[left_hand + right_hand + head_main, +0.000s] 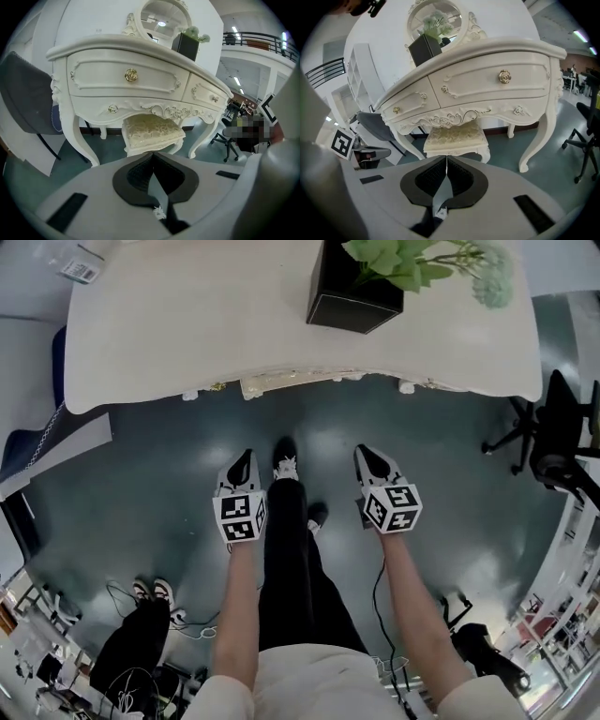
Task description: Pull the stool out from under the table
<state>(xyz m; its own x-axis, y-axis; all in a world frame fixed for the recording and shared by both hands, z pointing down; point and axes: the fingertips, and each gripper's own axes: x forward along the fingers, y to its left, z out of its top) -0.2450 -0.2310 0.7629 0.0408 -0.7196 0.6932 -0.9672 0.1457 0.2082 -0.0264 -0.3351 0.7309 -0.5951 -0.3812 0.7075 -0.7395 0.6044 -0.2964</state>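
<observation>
- Left hand-held gripper (pixel 246 458) and right hand-held gripper (pixel 368 455): both clenched on nothing, side by side, tilted downward.
- Cream cushioned stool with white carved legs (pixel 152 132): straight ahead of both, tucked under the white carved counter (pixel 126 77), its broad side facing them.
- Glossy teal floor (pixel 141 493) lies below the hand-held grippers.
- A black office chair (pixel 553 437) stands to the right hand-held gripper's right.

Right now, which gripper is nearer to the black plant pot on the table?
Right. In the head view the right gripper sits almost directly in front of the black plant pot; the left gripper is off to its left.
</observation>
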